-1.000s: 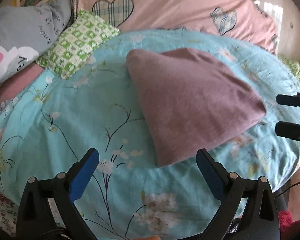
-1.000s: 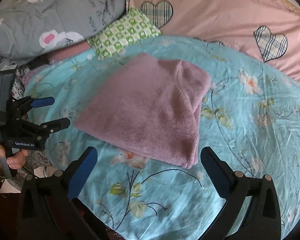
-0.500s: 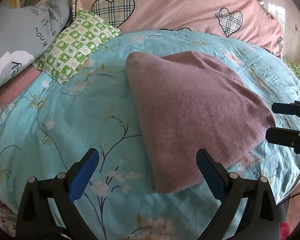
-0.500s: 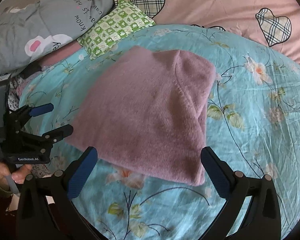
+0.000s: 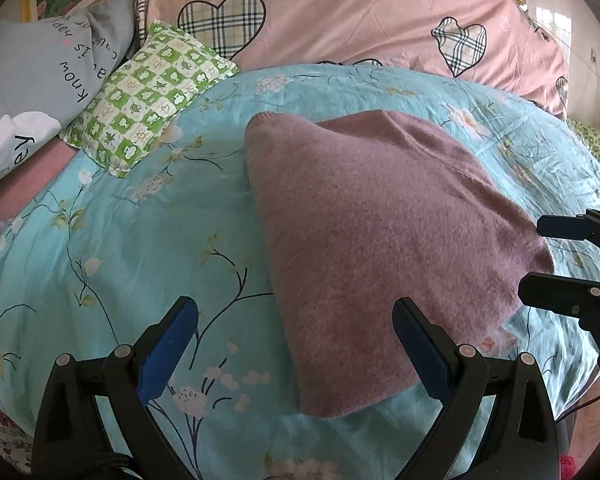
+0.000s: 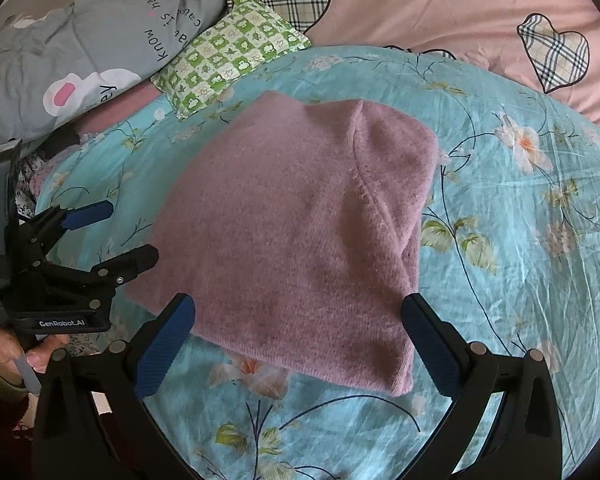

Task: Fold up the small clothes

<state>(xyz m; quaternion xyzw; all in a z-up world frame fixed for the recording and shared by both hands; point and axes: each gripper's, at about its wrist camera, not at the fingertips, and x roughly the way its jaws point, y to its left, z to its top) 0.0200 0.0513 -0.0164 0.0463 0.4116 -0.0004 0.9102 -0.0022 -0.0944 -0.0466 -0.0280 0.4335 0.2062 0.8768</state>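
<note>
Closing in over the last second, both grippers are now nearer the sweater (image 6: pixel 296 236), which is looming larger in each view. It is lying already folded into a thick pad in the middle of the bed (image 6: pixel 519 264), on the teal floral cover. The left gripper (image 5: pixel 296 352) is hovering at the near left corner, jaws spread wide and holding nothing; the right gripper (image 6: pixel 300 344) is straddling the near hem, jaws likewise released. I judge they are lining up for another fold, or to pick the pad up. Next move calls for dipping the jaws under that near edge and pinching all layers together. Open cover is lying all around; the green pillow (image 6: pixel 236 48) is sitting clear beyond the far corner.
</note>
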